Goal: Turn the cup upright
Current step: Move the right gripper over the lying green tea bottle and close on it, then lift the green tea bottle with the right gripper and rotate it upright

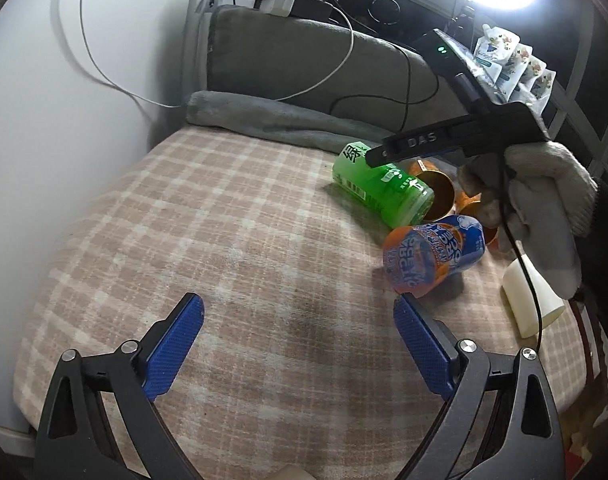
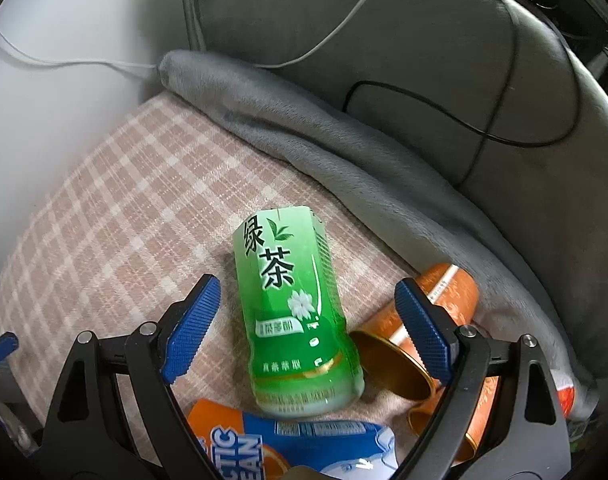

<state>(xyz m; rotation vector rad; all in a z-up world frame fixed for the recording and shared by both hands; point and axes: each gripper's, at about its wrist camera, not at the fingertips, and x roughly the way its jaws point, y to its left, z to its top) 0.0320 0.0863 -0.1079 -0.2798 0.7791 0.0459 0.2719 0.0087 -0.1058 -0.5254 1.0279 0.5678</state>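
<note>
On the plaid bed (image 1: 183, 220), several cups lie toppled. The green cup (image 2: 295, 316) rests on its side between the right gripper's (image 2: 304, 308) spread fingers: the approach step. Next, close and tip it upright. Left gripper (image 1: 299, 316) hangs open, empty.

Left claw (image 1: 298, 312): black angular frame, silver round screws, blue textured finger pads (image 1: 175, 344).
Right claw (image 2: 307, 300): same black frame, blue pads; "DAS" lettering, green indicator light, black cable.
Right hand (image 1: 540, 216): grey-white knitted glove.
</note>
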